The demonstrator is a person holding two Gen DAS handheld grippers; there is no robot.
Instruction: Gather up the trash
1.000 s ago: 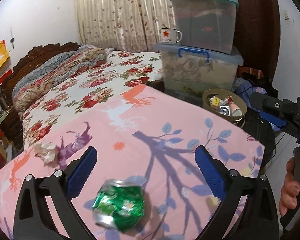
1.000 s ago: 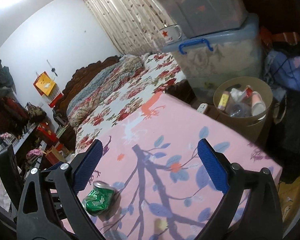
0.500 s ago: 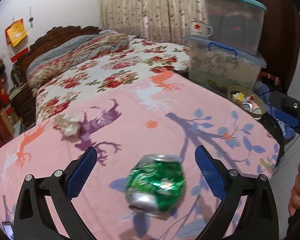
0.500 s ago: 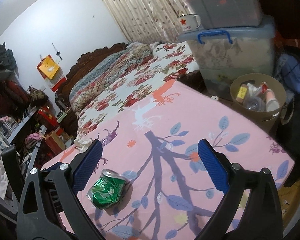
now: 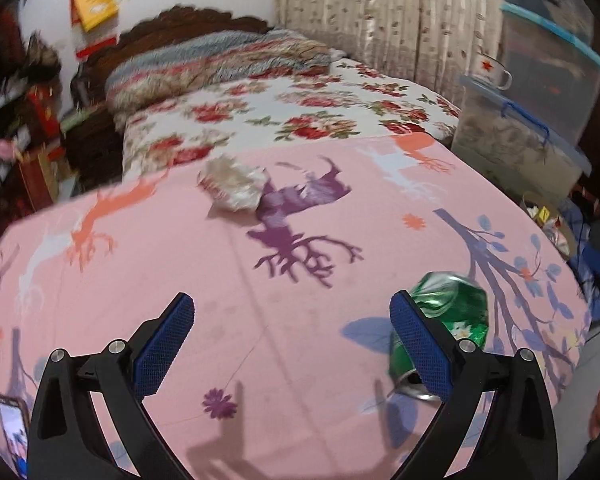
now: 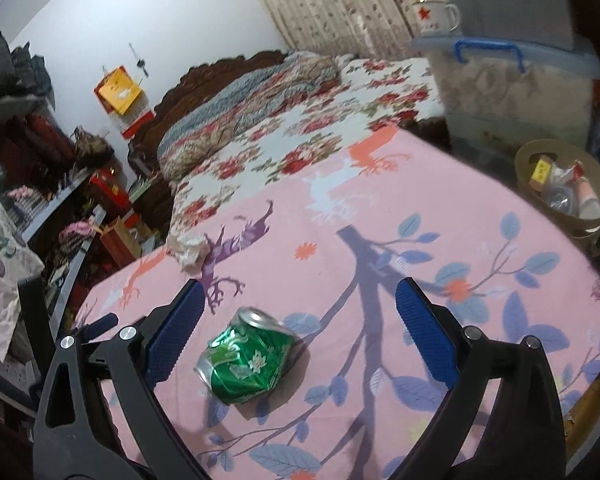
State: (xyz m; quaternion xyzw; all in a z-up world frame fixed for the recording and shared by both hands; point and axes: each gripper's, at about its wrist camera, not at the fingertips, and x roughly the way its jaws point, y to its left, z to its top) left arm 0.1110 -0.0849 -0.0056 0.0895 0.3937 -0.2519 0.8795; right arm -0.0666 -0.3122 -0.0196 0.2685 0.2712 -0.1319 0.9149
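Left gripper (image 5: 290, 338): swung leftward; crushed green can (image 5: 448, 316), formerly between its fingers, now sits behind and outside the right-hand finger (image 5: 420, 350), while the crumpled paper wad (image 5: 234, 188) lies ahead, nearly centred. Right gripper (image 6: 296, 326): moved over the can (image 6: 246, 362), now framed between its wide-spread fingers, nearer the left-hand one.

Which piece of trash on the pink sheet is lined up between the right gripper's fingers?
The crushed green can; the crumpled paper wad lies farther off, toward the bed.
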